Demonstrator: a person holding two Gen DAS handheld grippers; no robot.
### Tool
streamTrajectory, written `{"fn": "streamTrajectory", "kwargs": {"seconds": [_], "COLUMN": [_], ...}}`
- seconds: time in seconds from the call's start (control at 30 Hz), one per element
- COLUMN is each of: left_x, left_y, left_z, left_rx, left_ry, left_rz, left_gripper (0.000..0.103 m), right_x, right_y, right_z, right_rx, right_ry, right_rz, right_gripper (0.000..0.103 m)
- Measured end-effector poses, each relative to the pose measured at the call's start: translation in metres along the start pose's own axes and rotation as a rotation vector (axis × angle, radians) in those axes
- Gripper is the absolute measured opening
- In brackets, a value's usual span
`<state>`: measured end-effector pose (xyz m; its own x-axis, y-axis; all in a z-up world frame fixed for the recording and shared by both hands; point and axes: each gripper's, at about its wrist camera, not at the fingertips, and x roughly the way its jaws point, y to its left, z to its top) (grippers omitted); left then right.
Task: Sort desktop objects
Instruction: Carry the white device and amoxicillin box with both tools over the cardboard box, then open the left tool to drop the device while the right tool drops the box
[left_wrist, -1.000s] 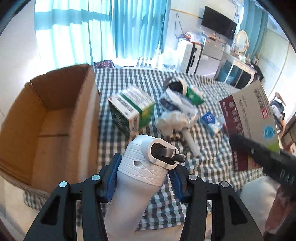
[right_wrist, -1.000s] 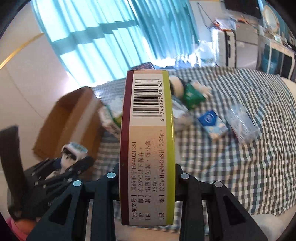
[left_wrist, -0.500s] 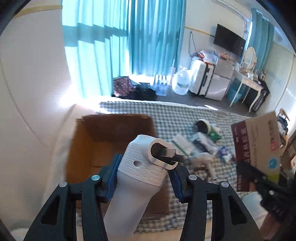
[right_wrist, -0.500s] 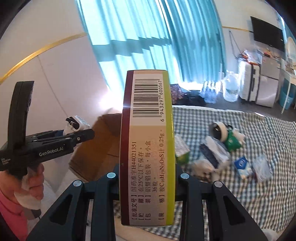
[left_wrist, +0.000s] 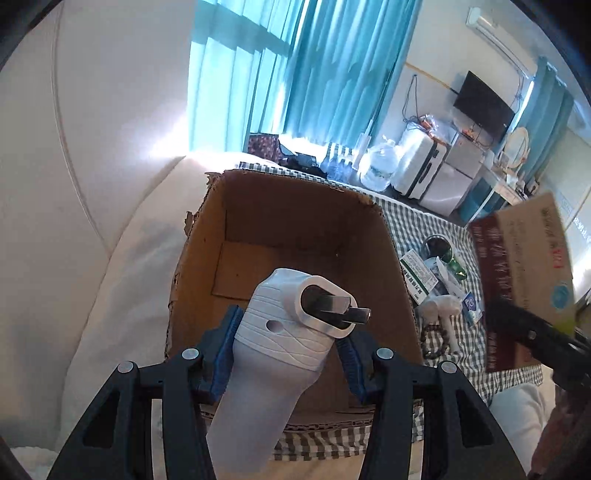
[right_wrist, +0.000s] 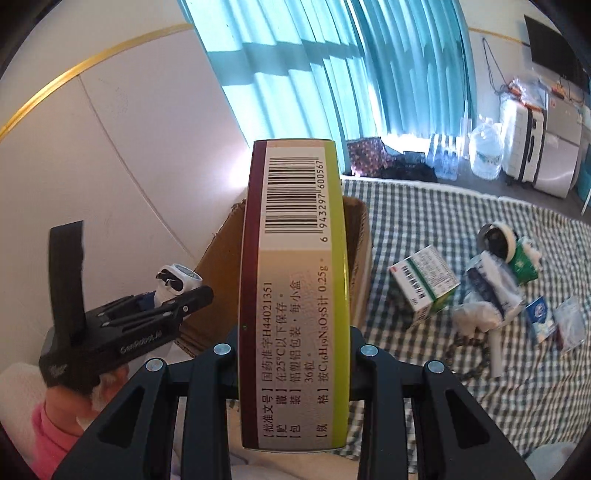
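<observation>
Your left gripper (left_wrist: 286, 354) is clamped on the white plug adapter (left_wrist: 291, 332), the blue pads pressing its ribbed body from both sides so its two metal prongs point forward and clear of the jaws. You hold it above the open cardboard box (left_wrist: 207, 221), over the near wall, which looks like the right line for a straight drop; the box floor that shows is bare brown card, so nothing should get in the way of the adapter.

Your right gripper (right_wrist: 293, 365) is closed on the tall medicine box (right_wrist: 295, 288), gripping its two broad faces with the narrow barcode side towards the camera. Held upright like that it blocks much of your view of the cardboard box behind it, so judge the drop from the left view.

The other things lie apart on the checked cloth of the bed (right_wrist: 406, 206): a green and white medicine carton (right_wrist: 426, 282), a round black and white object (right_wrist: 495, 242), crumpled white packaging (right_wrist: 484, 299), a blue sachet (right_wrist: 541, 317) and a bead bracelet (left_wrist: 434, 339). They seem to be waiting their turn.
</observation>
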<state>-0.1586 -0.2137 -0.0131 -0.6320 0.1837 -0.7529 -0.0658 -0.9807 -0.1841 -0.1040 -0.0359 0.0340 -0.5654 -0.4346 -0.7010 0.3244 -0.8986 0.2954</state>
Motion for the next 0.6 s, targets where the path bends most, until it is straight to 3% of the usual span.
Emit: {"fn": "streamTrajectory", "kwargs": {"seconds": [0.23, 0.47, 0.57, 0.6], "left_x": [0.007, 0.021, 0.018, 0.015], "left_y": [0.013, 0.013, 0.01, 0.01], "left_z": [-0.001, -0.005, -0.005, -0.005], "left_rx": [-0.028, -0.009, 0.01, 0.014], "left_ry": [0.002, 0.036, 0.018, 0.001], "left_rz": [-0.024, -0.021, -0.01, -0.008], "left_gripper": [0.051, 0.053, 0.073, 0.084], "right_x": [0.05, 0.068, 0.069, 0.068], "right_y": [0.007, 0.012, 0.012, 0.011], "right_z": [0.005, 0.006, 0.01, 0.012], "right_rx": [0.003, -0.004, 0.017, 0.027], "right_ry": [0.085, 0.117, 0.116, 0.105], "right_rz": [-0.034, -0.039, -0.027, -0.018], "right_gripper": [0.03, 0.031, 0.034, 0.038]}}
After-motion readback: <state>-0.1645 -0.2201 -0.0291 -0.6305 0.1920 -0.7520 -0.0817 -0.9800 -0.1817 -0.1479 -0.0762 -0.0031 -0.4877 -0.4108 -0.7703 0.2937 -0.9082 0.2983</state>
